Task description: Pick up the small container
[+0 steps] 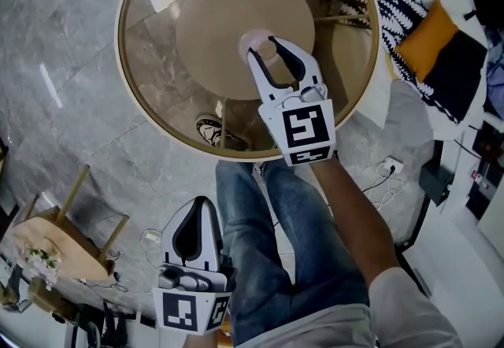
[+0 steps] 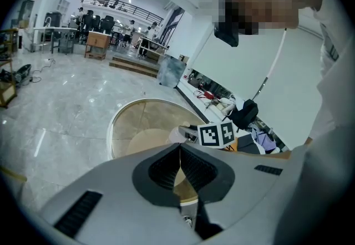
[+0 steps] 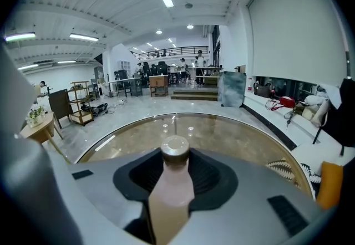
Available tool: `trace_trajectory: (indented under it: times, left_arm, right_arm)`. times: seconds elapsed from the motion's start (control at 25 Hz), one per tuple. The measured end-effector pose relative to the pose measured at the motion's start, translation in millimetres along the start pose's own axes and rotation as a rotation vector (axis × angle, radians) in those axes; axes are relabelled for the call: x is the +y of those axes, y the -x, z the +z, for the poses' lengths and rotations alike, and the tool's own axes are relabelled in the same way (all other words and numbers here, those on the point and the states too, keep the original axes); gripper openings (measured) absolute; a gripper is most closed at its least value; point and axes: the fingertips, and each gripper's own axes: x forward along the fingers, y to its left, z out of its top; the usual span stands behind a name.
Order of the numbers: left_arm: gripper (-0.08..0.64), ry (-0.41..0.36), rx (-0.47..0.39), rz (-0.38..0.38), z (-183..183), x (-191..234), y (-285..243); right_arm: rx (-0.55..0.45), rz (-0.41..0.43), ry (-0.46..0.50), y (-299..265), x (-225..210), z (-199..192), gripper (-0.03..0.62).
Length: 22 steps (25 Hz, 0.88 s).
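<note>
right tool (image 1: 266,53) pinches the small container (image 3: 176,180) below its cap, upright mid-counter (image 1: 150,47), probably for a straight lift; left tool (image 1: 201,209) hangs closed and empty, since 1 tool seems enough.

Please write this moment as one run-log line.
right tool: shut on small container | left tool: shut, empty | place: round glass table

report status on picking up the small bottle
Right tool closed on the bottle. Bottle upright on the round table. Left tool shut, empty, held off the table. Nothing in the way.
</note>
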Motion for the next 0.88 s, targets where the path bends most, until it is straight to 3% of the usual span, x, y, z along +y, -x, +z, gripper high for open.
trace_trajectory:
  times: [0.88]
  left_arm:
    - [0.017,-0.039,-0.026,-0.041,18.0,-27.4,5.2]
  right_arm:
    - [0.031,0.094,0.027,33.1,5.4,3.5,0.149]
